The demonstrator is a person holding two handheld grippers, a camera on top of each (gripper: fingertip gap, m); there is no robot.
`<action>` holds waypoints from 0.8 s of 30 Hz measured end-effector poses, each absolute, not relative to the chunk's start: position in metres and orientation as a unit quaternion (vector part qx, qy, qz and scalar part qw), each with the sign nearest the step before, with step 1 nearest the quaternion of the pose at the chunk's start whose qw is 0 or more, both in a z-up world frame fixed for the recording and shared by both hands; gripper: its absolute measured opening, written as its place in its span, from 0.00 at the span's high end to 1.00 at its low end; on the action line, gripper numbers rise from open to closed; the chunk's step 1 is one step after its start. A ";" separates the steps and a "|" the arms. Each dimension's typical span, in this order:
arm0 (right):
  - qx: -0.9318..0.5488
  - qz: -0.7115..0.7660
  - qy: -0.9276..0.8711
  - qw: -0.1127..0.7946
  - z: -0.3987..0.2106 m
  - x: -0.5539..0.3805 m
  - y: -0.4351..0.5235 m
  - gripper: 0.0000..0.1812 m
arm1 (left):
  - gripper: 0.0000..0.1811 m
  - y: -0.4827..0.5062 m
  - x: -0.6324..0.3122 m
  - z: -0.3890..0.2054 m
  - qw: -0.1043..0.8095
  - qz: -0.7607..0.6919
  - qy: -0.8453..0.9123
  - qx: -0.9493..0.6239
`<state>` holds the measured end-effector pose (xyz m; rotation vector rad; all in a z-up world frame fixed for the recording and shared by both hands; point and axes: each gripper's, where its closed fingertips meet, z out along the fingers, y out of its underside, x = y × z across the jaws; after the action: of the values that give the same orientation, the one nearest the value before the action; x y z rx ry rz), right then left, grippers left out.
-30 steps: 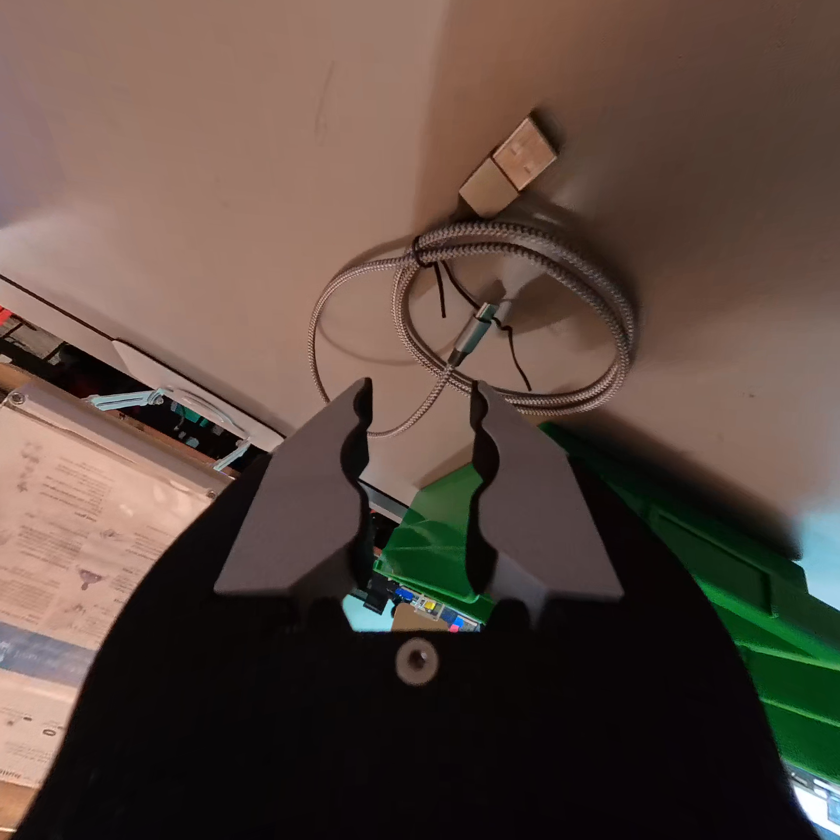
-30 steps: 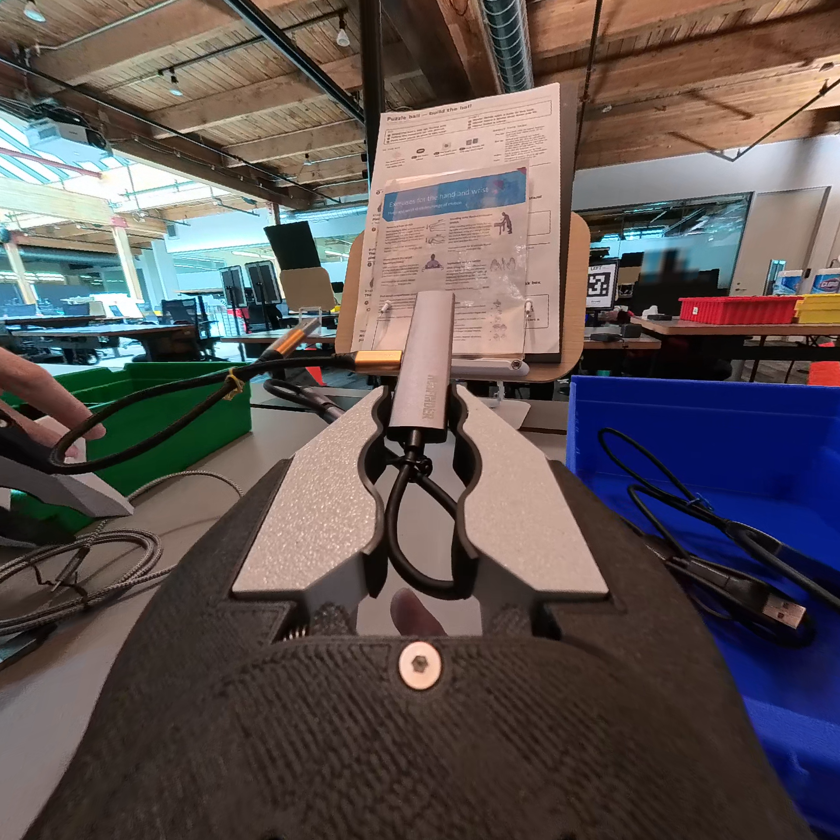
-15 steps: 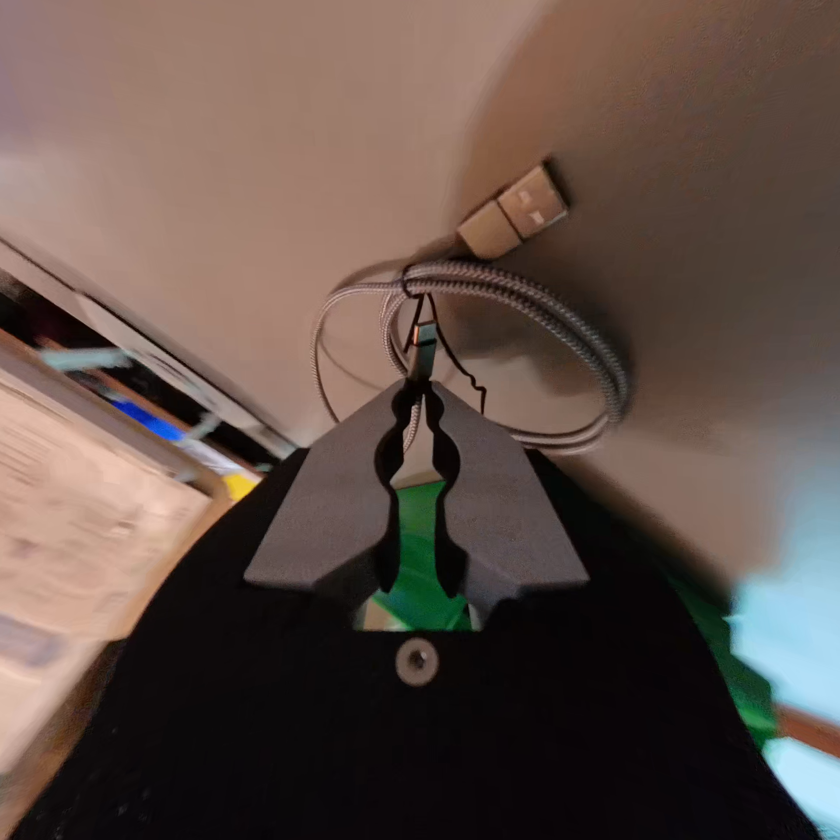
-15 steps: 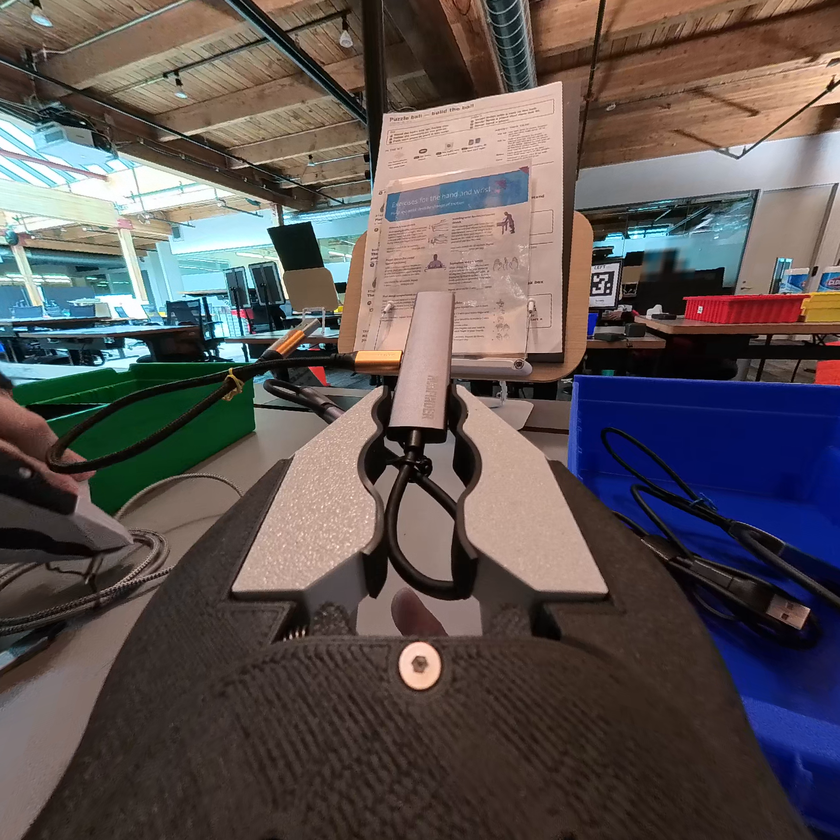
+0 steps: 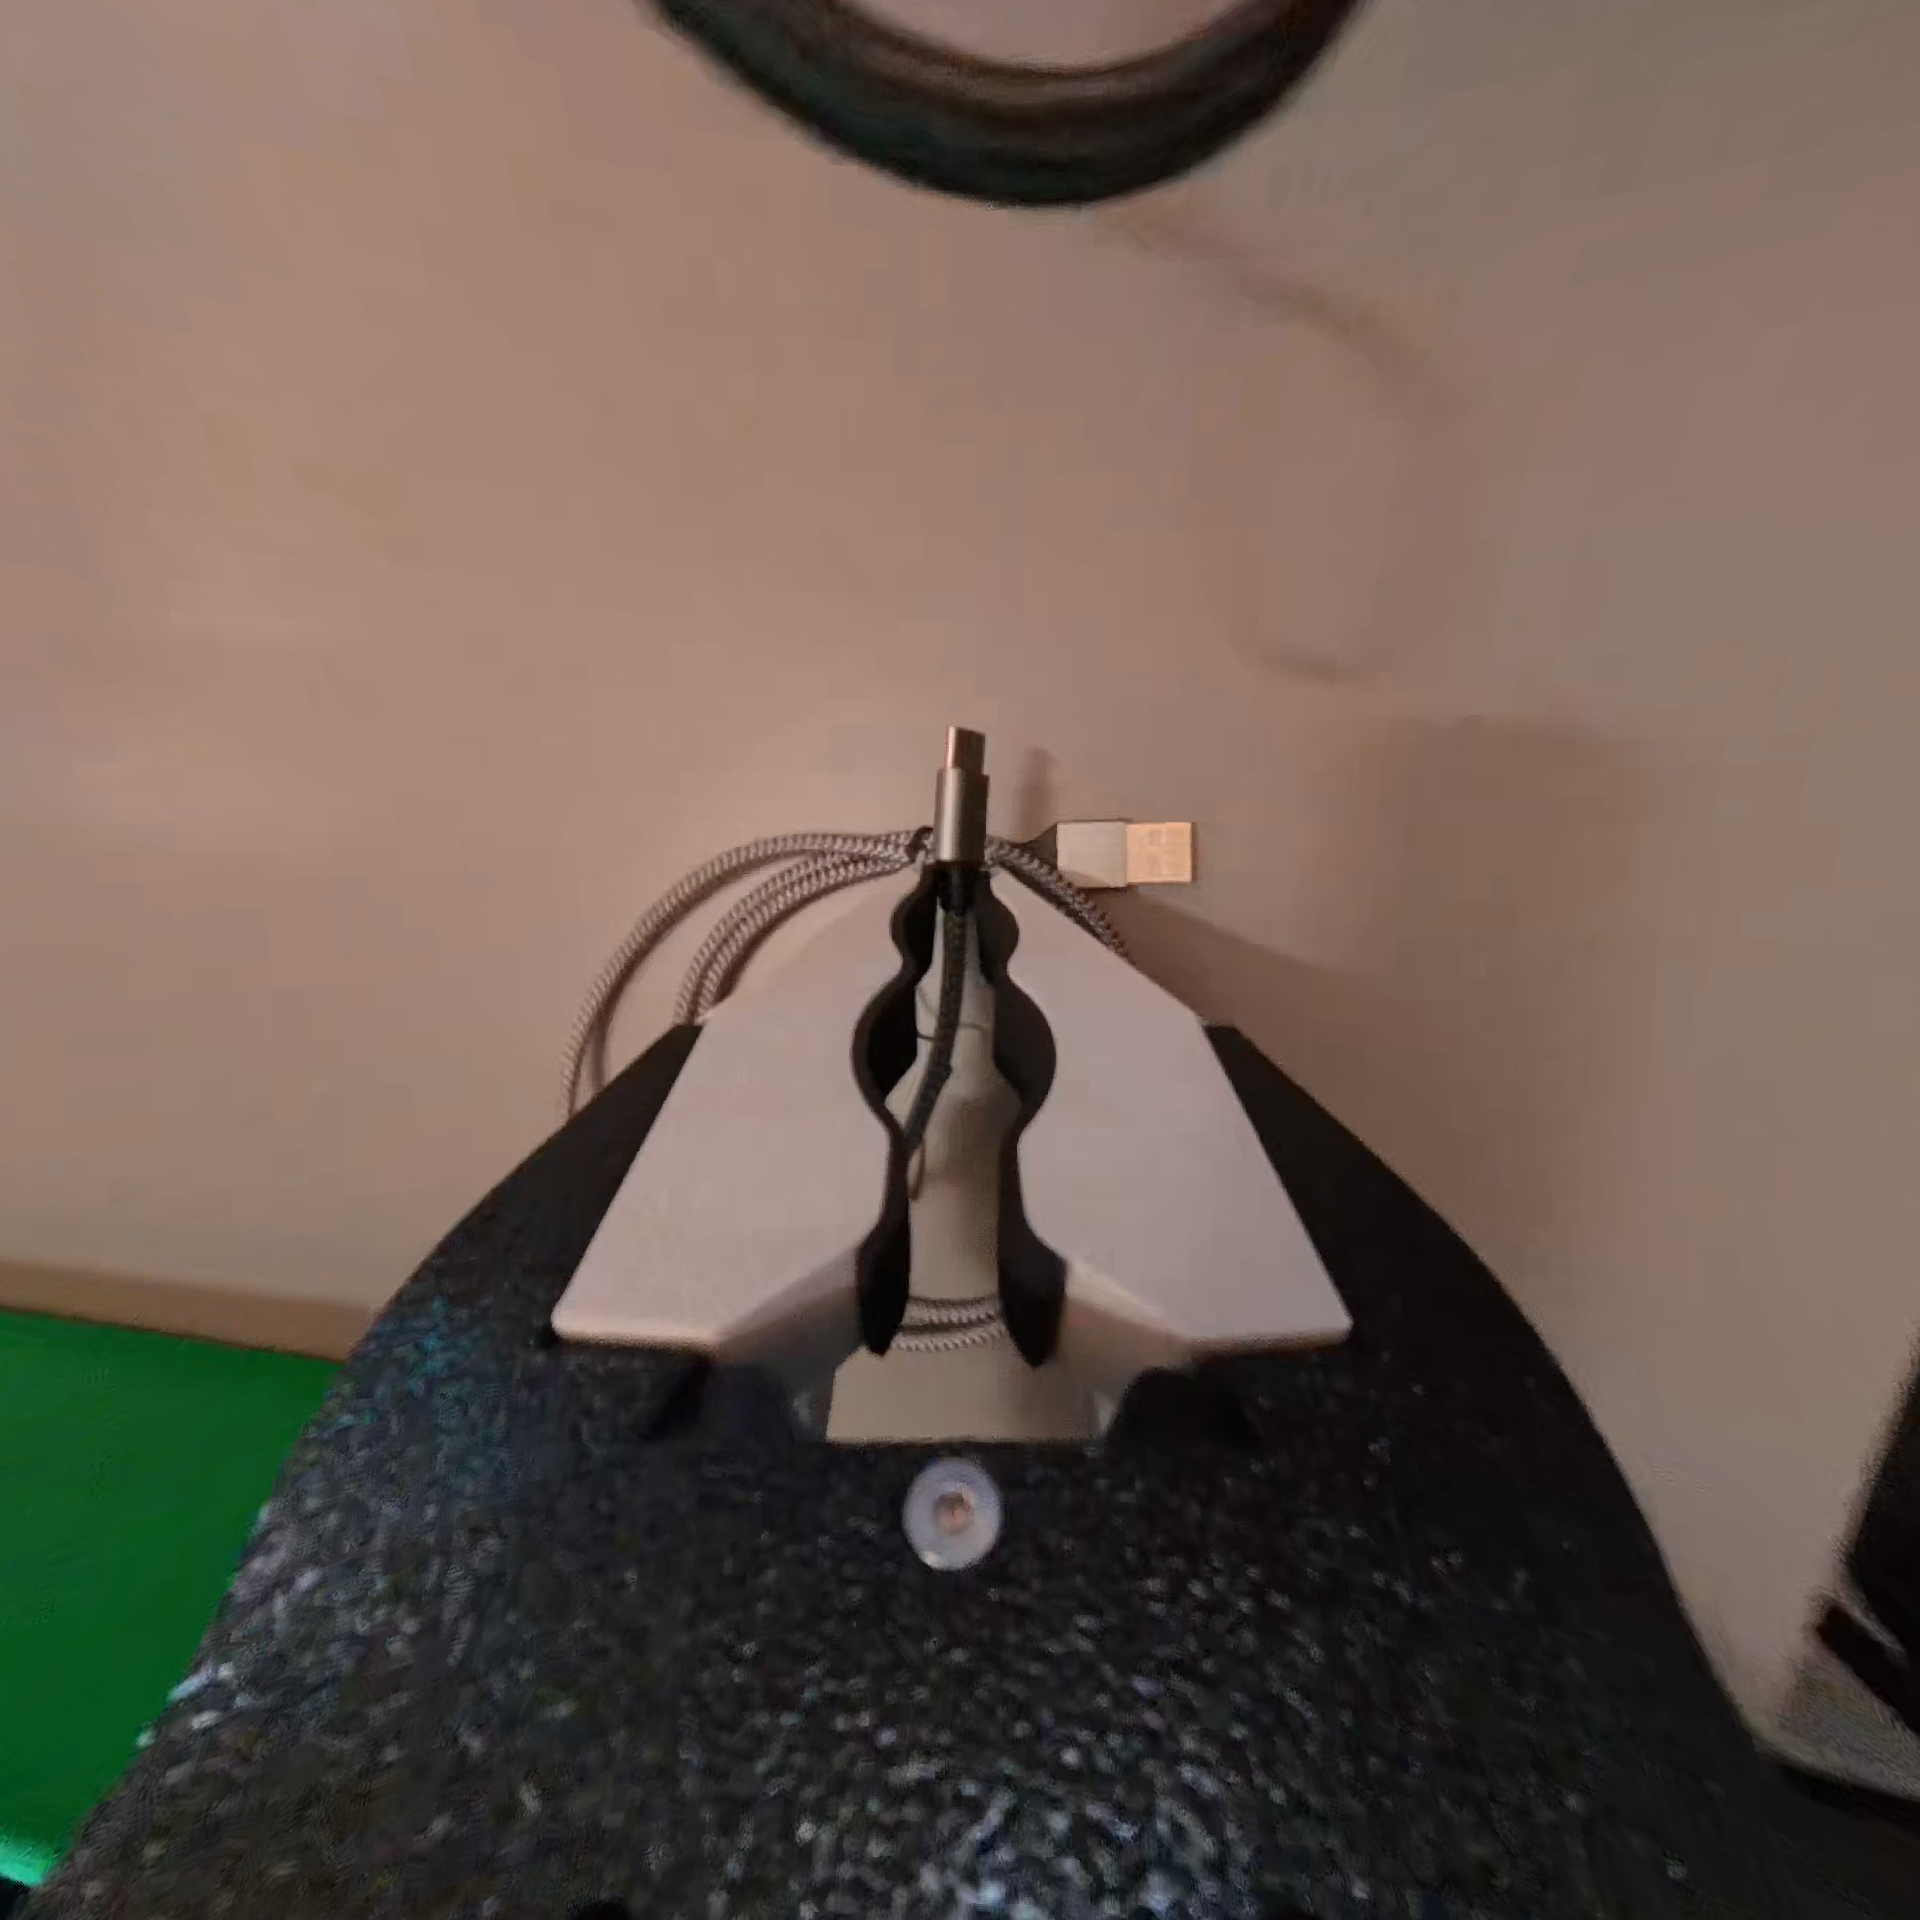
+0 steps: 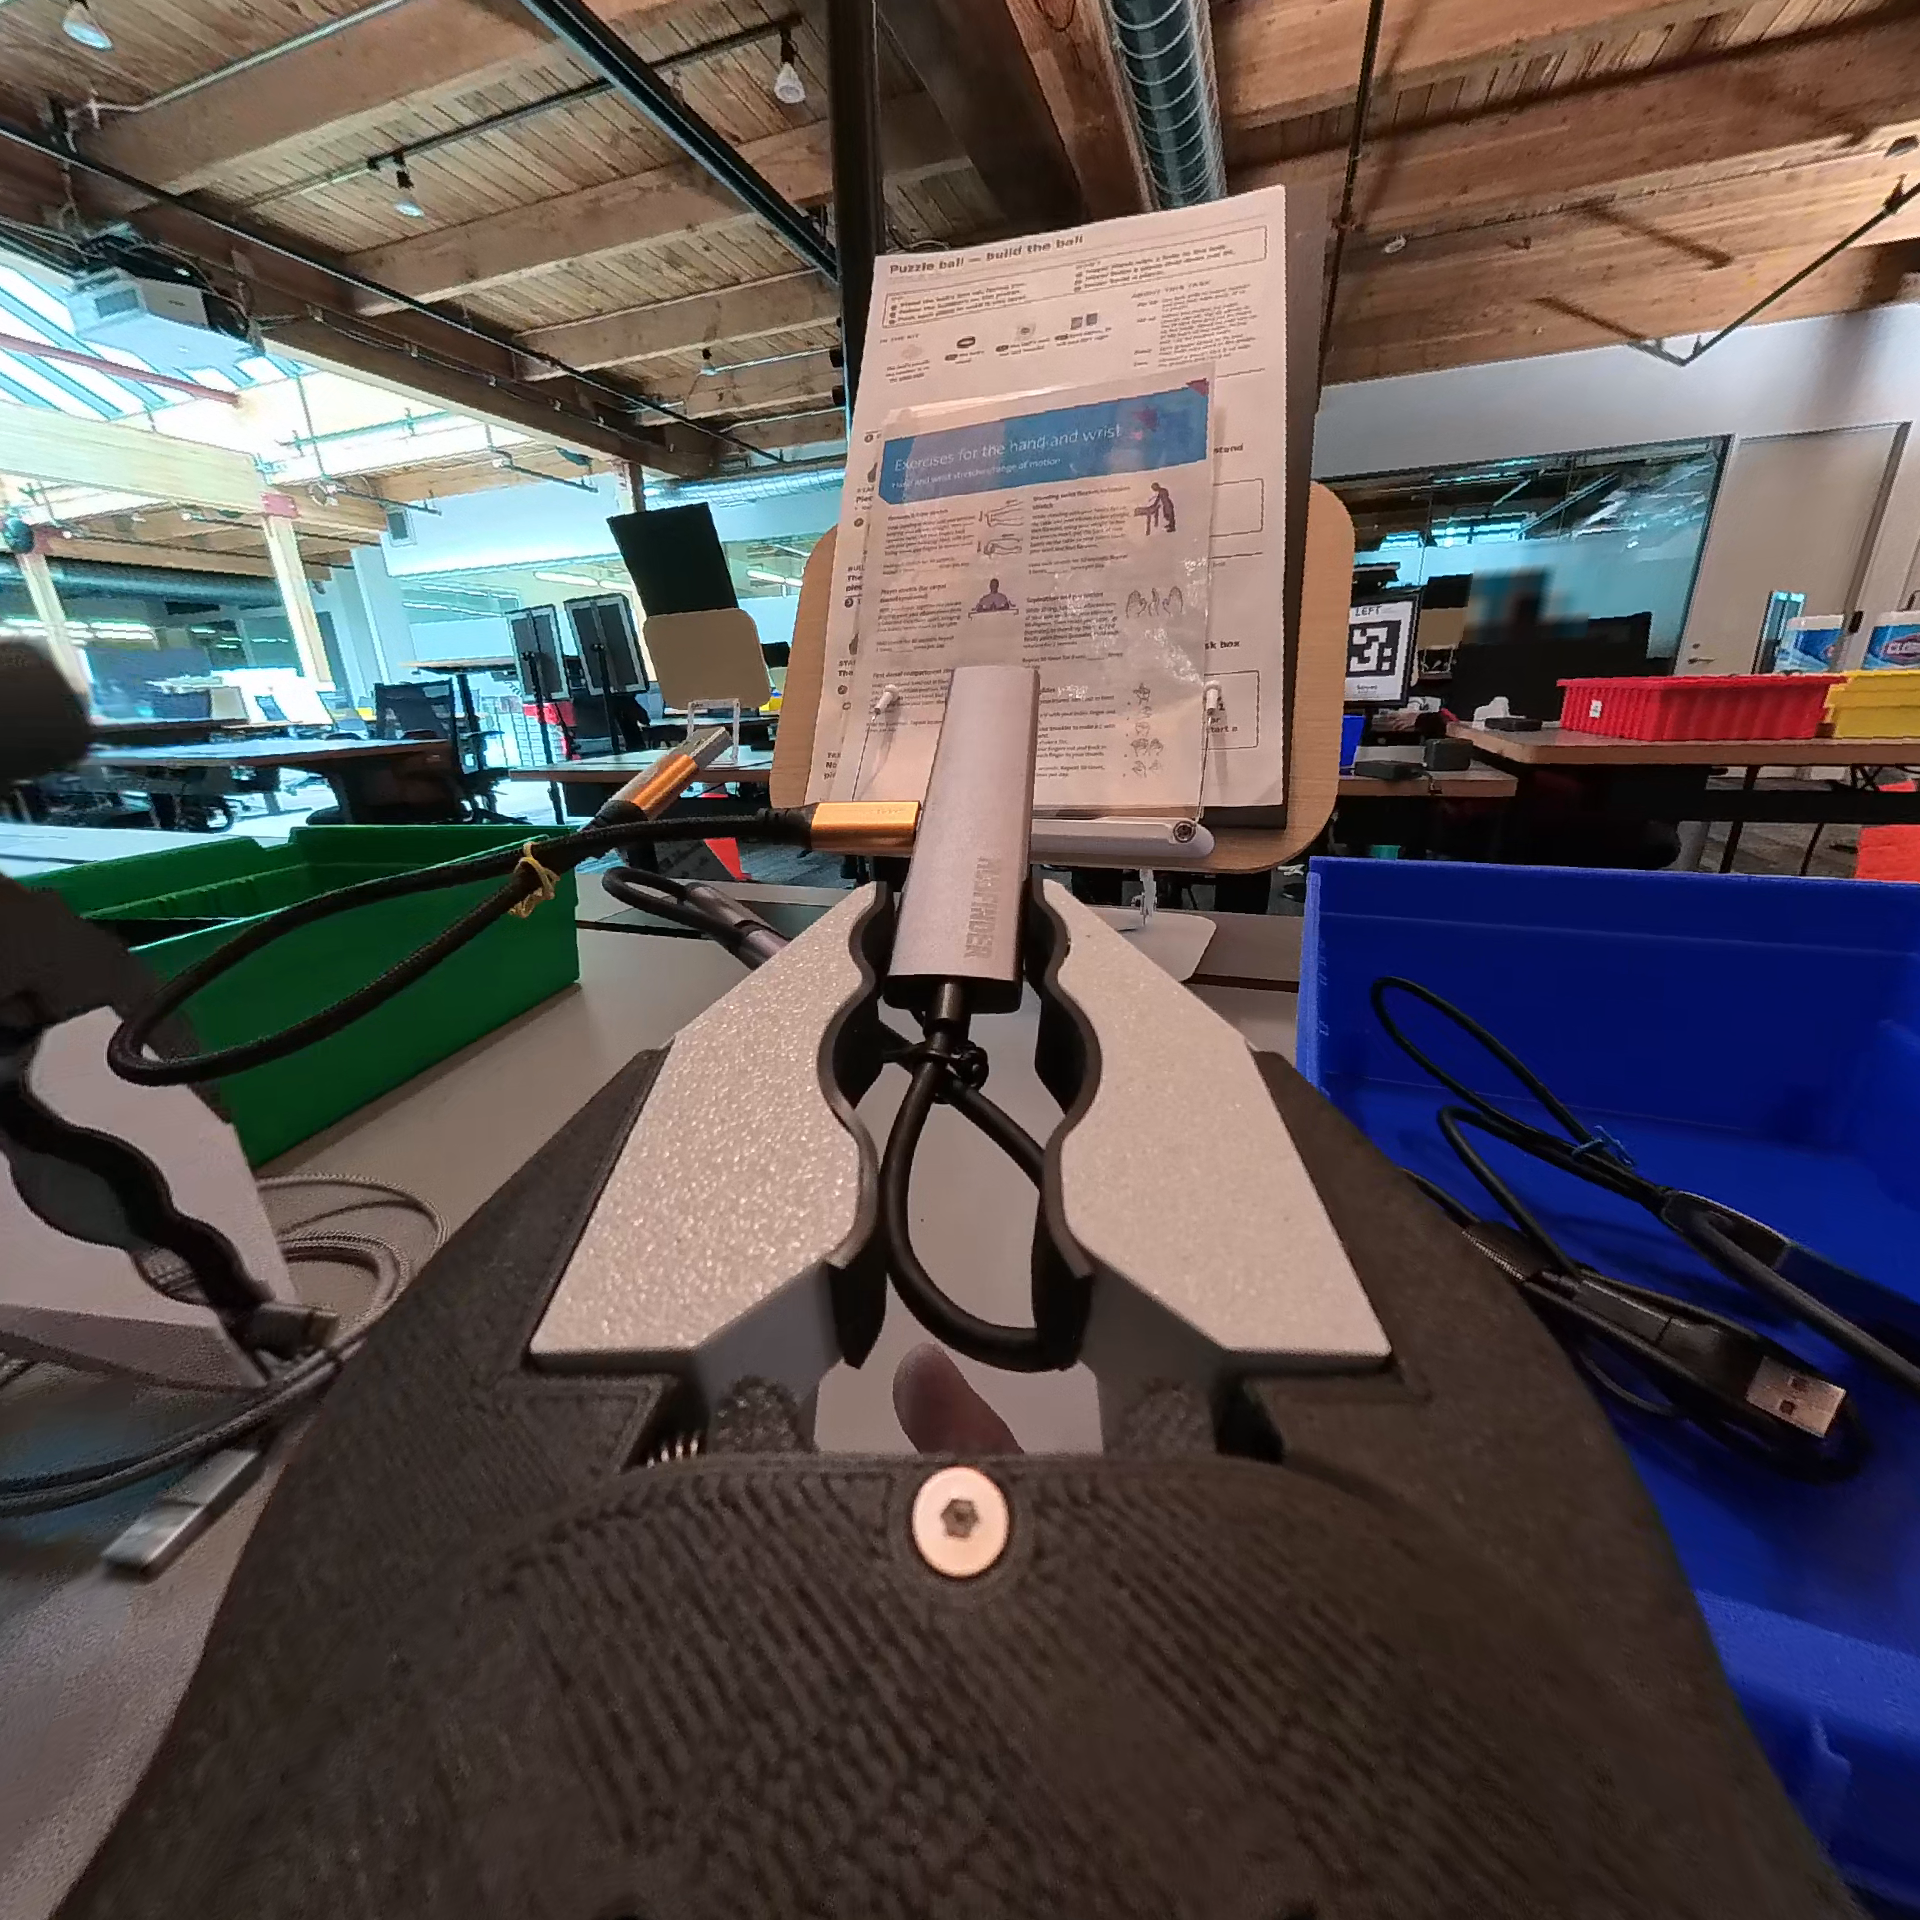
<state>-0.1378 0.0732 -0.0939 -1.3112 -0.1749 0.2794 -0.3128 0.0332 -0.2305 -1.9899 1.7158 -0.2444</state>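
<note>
Left hand-held gripper (image 5: 958,883): the jaws are closed to a narrow gap and clamp the small plug (image 5: 961,810) of a grey braided cable (image 5: 727,914). The plug projects forward past the fingertips. The cable's loops hang below and to either side of the jaws, and its flat rectangular plug (image 5: 1127,852) sits just right of the tips. Beneath lies the pale bench (image 5: 520,520). A blurred dark cable loop (image 5: 997,135) crosses the top of the left wrist view, and a green patch (image 5: 135,1507) shows at lower left.

Right hand-held gripper (image 6: 961,935): the jaws are closed on a slim grey metal hub (image 6: 966,831), held near its lower end and standing upright, tilted slightly. The hub's short black lead (image 6: 935,1195) loops down between the jaws. A black cable with a gold-collared plug (image 6: 862,826) enters the hub's left side and arcs left toward the left hand-held gripper, seen at the frame's left edge.

Surroundings: a green bin (image 6: 312,966) stands on the bench to the left; a blue bin (image 6: 1662,1018) to the right holds 1 bundle of black cables (image 6: 1610,1299). A document stand (image 6: 1060,540) with printed sheets stands behind the hub.
</note>
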 end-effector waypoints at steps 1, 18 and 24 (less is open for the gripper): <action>-0.607 0.130 -0.081 0.780 -0.094 -0.138 0.073 0.87 | 0.95 0.037 -0.311 -0.229 0.279 -0.076 0.637 -0.715; -0.608 0.131 -0.082 0.779 -0.094 -0.139 0.073 0.87 | 0.96 0.045 -0.308 -0.201 0.536 0.261 0.692 -0.406; -0.608 0.135 -0.084 0.778 -0.095 -0.140 0.073 0.87 | 0.97 0.049 -0.309 -0.182 0.582 0.239 0.640 -0.441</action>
<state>-0.1397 0.0726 -0.0947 -1.3156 -0.1815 0.2922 -0.3088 0.0494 -0.1818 -1.0304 1.4957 0.5583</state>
